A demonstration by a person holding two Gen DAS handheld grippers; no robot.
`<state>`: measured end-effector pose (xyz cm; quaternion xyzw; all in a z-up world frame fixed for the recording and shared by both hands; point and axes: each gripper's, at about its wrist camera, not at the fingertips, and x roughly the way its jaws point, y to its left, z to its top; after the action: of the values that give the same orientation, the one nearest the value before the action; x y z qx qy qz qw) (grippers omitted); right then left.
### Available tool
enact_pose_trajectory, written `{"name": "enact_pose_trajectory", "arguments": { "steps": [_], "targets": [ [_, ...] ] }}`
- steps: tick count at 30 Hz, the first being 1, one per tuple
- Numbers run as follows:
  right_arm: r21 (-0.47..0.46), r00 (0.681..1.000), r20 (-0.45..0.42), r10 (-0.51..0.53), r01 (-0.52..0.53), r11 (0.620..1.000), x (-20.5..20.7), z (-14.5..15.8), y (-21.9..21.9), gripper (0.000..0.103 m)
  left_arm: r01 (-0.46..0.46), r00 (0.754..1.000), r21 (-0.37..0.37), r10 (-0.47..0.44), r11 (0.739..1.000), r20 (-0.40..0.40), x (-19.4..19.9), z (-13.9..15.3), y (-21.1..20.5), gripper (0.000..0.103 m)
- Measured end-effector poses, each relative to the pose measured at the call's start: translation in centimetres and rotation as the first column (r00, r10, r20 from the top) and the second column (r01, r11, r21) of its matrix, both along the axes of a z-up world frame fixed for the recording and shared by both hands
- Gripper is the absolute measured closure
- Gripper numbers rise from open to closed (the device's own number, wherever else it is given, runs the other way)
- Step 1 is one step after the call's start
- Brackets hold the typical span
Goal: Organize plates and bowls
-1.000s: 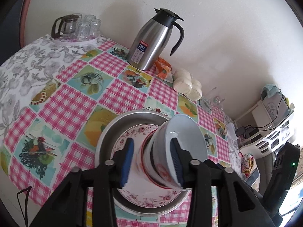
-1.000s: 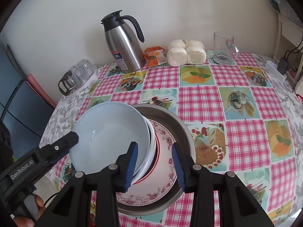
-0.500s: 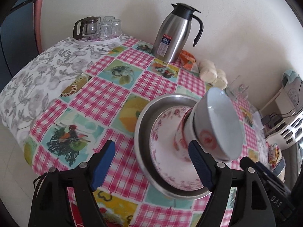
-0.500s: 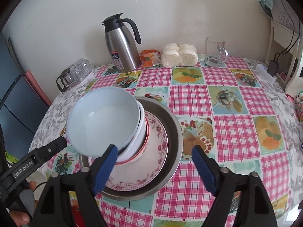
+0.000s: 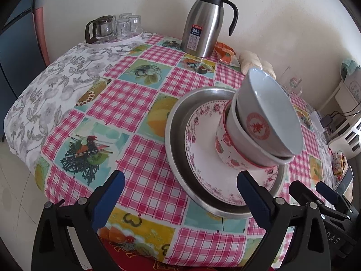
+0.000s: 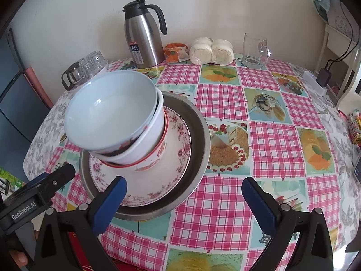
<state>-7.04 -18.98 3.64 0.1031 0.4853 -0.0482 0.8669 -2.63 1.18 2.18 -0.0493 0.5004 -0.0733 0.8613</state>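
Bowls (image 6: pixel 117 122): three nested; plate (image 6: pixel 171 176): one.

Checked-cloth table (image 6: pixel 225 221), metal basin (image 6: pixel 198 135), steel jug (image 6: pixel 144 38), glass mug (image 6: pixel 253 50)

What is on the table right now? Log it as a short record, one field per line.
stack: three nested bowls on a floral plate, inside a metal basin
left gripper: open, just opened wider, nothing between the jaws
right gripper: open, just opened wider, nothing between the jaws
back of table: steel thermos, glass mug
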Motion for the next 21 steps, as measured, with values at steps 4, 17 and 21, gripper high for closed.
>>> {"name": "enact_pose_trajectory", "arguments": {
  "steps": [4,17,21],
  "targets": [
    [-0.015,1.0,-0.004,0.008,-0.008,1.0,-0.5,-0.2,0.1,0.0,0.006,1.0,0.008,-0.006,1.0,-0.009,-0.5,-0.1,-0.2,0.003],
    [-0.012,1.0,-0.01,-0.012,0.012,1.0,-1.7,-0.4,-0.6,0.0,0.01,1.0,0.12,-0.011,0.993,0.007,-2.1,0.1,-1.4,0.003],
    [-0.013,1.0,-0.013,-0.012,0.012,1.0,-2.0,-0.5,-0.7,0.0,0.0,1.0,0.134,0.001,0.991,-0.007,-2.3,-0.1,-1.4,0.003]
  ]
}}
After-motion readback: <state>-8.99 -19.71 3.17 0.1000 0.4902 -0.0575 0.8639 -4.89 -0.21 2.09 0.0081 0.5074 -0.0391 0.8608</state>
